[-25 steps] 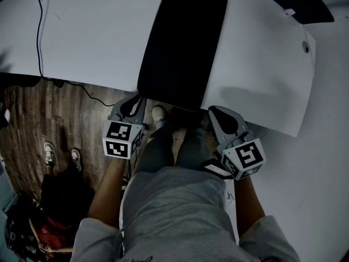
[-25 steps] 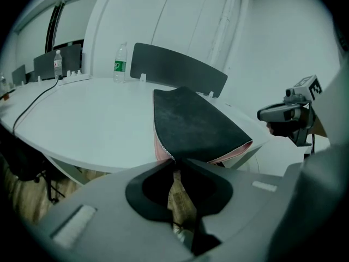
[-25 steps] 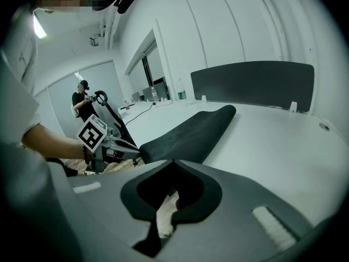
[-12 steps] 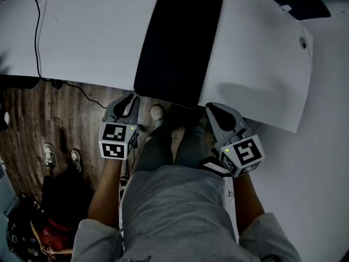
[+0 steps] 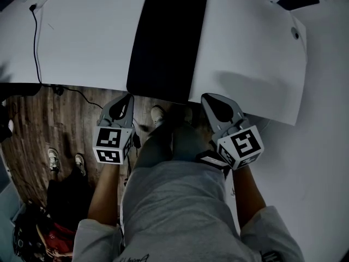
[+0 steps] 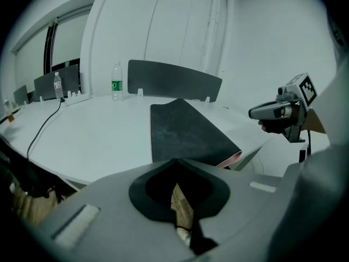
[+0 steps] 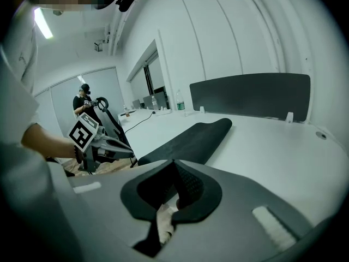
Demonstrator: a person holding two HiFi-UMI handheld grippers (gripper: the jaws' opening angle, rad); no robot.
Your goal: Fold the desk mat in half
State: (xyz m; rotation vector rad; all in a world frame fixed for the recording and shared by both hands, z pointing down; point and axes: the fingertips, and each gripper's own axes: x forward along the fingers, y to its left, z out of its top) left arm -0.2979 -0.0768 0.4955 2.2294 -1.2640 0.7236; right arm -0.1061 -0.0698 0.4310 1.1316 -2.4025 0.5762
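Where table (image 5: 245, 48) ends, desk mat (image 5: 166, 42) lies unfolded.

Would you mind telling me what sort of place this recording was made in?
Probably an office or meeting room: a large white desk carries dark divider screens along its far edge, a water bottle stands by one, and a cable runs across the desktop.

On the bench (image 5: 82, 42): desk mat (image 5: 166, 42) lengthwise, near end at the front edge. Well left of it, a cable (image 5: 36, 42). Behind the mat, a divider panel (image 6: 174, 79), bottle (image 6: 116, 82) just left. Before the edge: left gripper (image 5: 125, 98) left of the mat's end, right gripper (image 5: 210, 99) right.
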